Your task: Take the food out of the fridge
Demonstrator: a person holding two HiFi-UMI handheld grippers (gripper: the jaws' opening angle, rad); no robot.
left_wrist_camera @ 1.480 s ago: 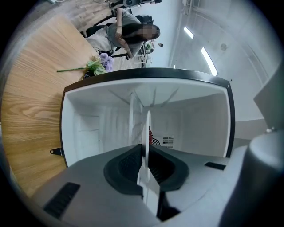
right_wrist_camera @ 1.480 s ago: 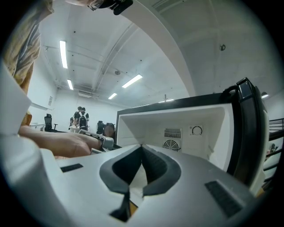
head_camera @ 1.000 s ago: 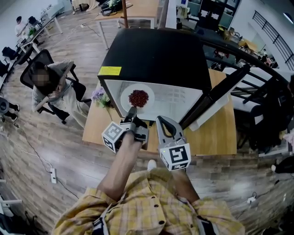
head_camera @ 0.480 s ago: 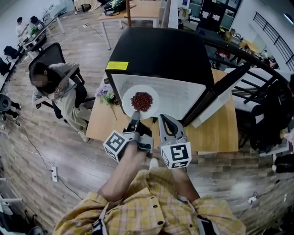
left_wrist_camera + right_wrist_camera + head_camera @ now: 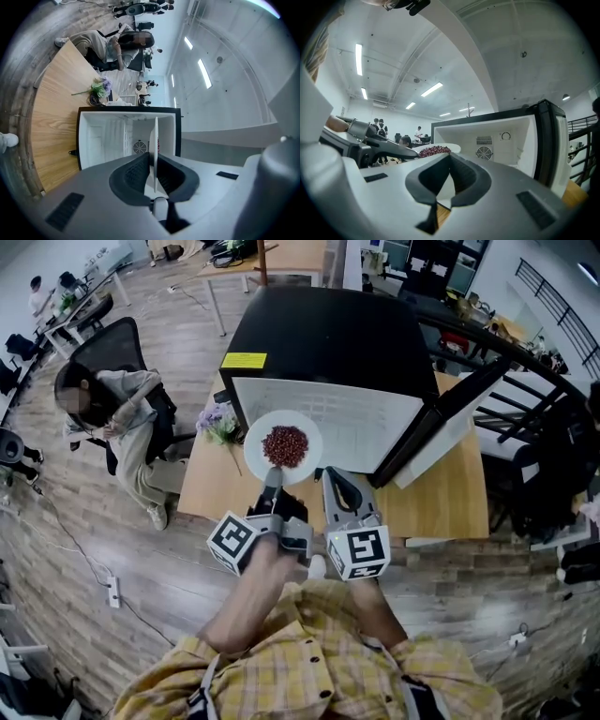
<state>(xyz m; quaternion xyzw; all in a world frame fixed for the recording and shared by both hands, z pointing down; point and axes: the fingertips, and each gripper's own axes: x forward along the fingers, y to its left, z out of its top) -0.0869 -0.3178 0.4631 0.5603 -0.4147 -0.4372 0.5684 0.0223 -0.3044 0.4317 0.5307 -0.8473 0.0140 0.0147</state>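
plate (image 5: 255, 440) drawn from fridge (image 5: 328, 343), left claw (image 5: 273, 473) pinching rim

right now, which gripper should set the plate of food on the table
Left: the left gripper is shut on the plate at its rim, carrying the red food; the right gripper holds nothing.

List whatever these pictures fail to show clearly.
- Yellow label on the fridge: print too small, head view.
- Food on the plate: kind unclear, pieces too small in every view.
- Part of the fridge's interior: covered by the left gripper body, left gripper view.
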